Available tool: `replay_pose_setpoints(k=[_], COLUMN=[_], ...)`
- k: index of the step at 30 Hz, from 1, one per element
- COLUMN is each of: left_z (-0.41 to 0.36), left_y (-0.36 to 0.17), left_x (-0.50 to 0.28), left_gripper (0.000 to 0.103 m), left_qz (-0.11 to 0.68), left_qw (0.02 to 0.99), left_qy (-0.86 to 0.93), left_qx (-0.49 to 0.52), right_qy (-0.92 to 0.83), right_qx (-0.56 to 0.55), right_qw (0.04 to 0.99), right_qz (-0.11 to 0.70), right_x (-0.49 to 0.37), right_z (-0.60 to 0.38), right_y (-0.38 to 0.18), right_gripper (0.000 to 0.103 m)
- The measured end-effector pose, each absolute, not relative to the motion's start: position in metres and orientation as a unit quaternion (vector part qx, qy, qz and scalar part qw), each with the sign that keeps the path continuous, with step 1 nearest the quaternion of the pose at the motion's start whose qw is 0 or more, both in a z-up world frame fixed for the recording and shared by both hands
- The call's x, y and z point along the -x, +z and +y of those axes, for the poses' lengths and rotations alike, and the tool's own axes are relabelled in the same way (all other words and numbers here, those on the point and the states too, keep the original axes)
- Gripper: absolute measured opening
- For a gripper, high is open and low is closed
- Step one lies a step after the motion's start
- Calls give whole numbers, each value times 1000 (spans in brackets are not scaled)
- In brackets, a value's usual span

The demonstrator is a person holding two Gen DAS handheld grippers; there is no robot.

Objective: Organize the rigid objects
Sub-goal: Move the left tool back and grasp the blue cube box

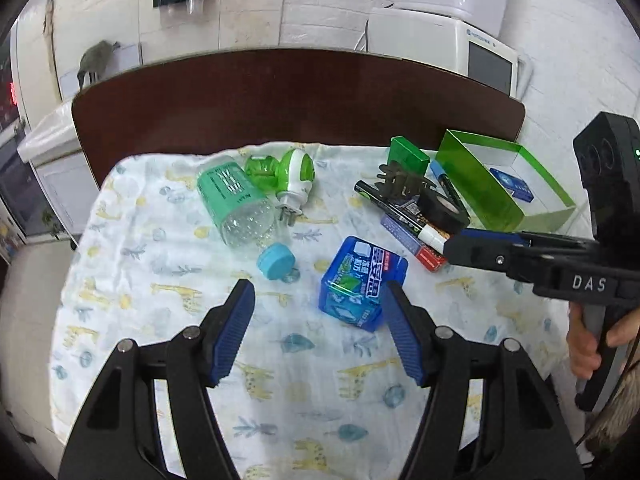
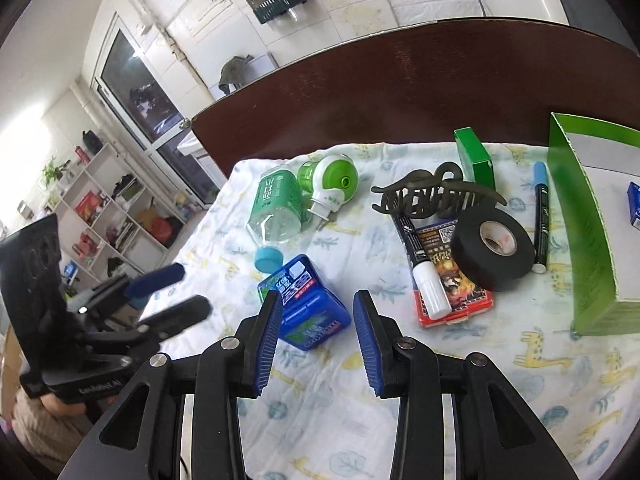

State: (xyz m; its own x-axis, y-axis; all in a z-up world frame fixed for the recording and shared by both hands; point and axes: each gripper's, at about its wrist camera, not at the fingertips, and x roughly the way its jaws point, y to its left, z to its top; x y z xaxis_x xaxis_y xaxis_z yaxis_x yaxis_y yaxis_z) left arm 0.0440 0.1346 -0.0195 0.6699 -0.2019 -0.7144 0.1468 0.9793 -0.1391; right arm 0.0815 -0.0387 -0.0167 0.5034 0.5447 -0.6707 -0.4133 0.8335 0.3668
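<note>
Your left gripper (image 1: 320, 308) and right gripper (image 2: 314, 334) hover with jaws apart and empty, poised over the blue box (image 1: 358, 280) on the cloth (image 1: 280, 380); the green tray (image 1: 472, 188) waits at two o'clock.

The cloth (image 1: 280, 360) is white with yellow giraffes and pale blue leaves; the table (image 1: 280, 92) is dark brown; the open box (image 1: 480, 184) is green; the tape roll (image 2: 494, 246) is black; the square container (image 1: 360, 280) is blue; the bottle (image 1: 232, 196) has a green label and a light blue cap (image 1: 275, 261).
</note>
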Motion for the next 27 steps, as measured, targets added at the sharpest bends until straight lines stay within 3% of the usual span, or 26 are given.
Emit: replay_pose_setpoints(k=[3, 16, 27], left_z=[126, 112, 102], left_y=[-38, -74, -74], left_x=[-55, -77, -89], left_gripper=[66, 71, 66], left_qz=[421, 437, 433], left_qw=[899, 882, 887], left_qy=[-114, -171, -160], left_qx=[37, 39, 18], right_qy=[272, 269, 288], right_qx=[-90, -105, -81], right_qw=[859, 833, 824], right_qz=[425, 472, 482], right_x=[-87, -118, -121], right_z=[-34, -8, 10], right_y=[-21, -49, -52], right_gripper=[52, 53, 53])
